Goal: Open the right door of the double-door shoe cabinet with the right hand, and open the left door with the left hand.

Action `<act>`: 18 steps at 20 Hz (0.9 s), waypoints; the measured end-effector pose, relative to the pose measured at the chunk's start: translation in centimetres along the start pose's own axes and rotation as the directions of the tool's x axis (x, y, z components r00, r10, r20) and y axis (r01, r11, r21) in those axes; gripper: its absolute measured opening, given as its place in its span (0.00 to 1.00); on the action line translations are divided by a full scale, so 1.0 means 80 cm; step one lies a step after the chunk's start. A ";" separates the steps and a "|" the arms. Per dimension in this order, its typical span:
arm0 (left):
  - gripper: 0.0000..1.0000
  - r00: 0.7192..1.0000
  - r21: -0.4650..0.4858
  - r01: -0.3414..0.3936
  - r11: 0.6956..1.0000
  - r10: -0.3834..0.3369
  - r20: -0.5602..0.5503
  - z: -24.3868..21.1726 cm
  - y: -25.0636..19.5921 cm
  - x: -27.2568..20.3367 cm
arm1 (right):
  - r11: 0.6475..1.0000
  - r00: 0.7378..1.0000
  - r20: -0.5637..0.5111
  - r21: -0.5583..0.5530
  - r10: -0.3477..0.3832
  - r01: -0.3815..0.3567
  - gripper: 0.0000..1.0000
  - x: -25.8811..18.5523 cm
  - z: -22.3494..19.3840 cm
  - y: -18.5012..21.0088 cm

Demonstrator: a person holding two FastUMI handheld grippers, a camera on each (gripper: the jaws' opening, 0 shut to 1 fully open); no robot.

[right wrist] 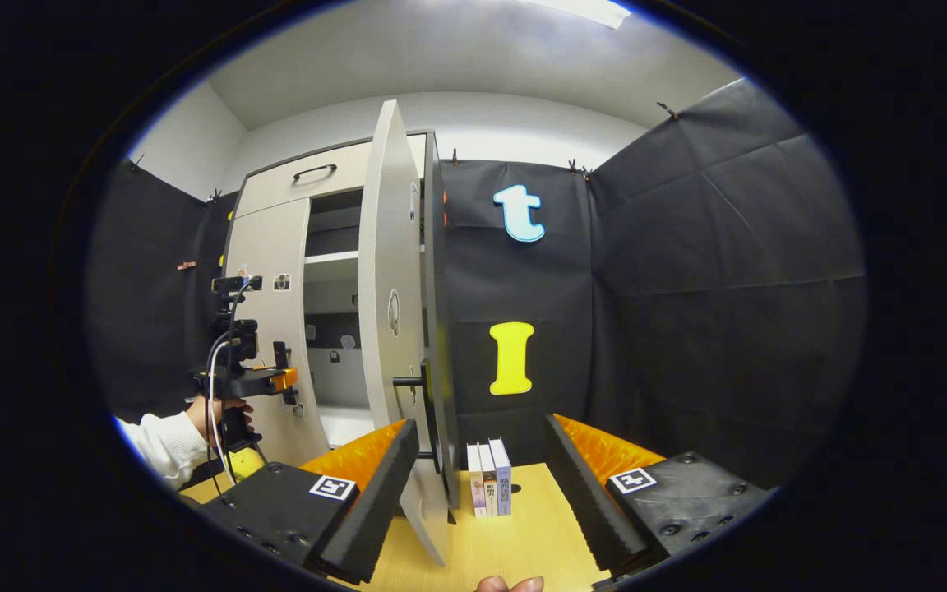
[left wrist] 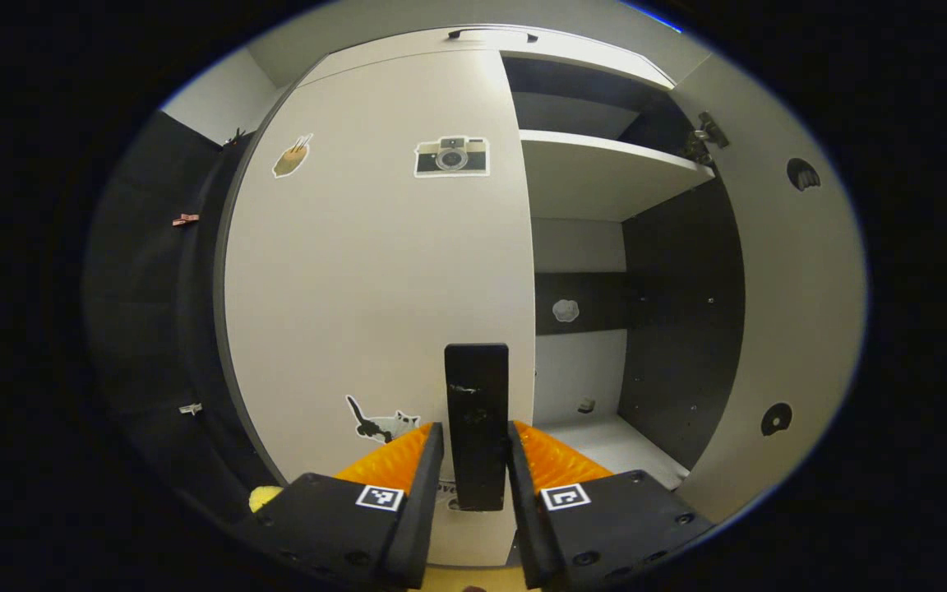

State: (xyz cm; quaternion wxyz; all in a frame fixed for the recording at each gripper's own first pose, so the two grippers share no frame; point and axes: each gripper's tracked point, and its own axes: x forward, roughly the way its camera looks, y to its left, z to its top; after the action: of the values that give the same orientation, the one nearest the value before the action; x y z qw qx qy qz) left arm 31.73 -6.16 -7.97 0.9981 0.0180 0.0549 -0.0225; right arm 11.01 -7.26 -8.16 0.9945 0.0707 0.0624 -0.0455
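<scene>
Right door swung wide, left door's handle caught in the left claw.

Left claw (left wrist: 478, 473) clamped on the black handle (left wrist: 476, 423) of the left door (left wrist: 375, 271), both fingers pressing its sides, presumably so a backward pull swings the panel on its far hinge. Door itself straight ahead of that claw and not yet pulled from the cabinet face, camera sticker (left wrist: 451, 156) above the handle. Just right of the claw, bare shelves (left wrist: 605, 168) on show. Right claw (right wrist: 482, 485) spread wide and empty, right door (right wrist: 391, 329) edge-on just ahead between its fingers, apparently let go once fully open. Three books (right wrist: 488, 477) standing on the counter (right wrist: 515, 543) ahead of it. Off to its left, left claw at the other door, in a hand (right wrist: 214, 409).
</scene>
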 end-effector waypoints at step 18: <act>0.16 0.997 0.006 0.065 0.998 -0.065 -0.029 -0.011 0.002 -0.015 | 1.000 1.000 0.018 -0.021 -0.014 0.015 0.96 -0.059 0.019 0.012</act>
State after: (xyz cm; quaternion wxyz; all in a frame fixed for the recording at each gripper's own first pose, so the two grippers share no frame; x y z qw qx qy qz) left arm 30.48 -5.93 -8.74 0.9958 0.0199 0.0699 -0.0550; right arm 6.60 -6.11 -5.88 0.9953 0.0594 0.0546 -0.0527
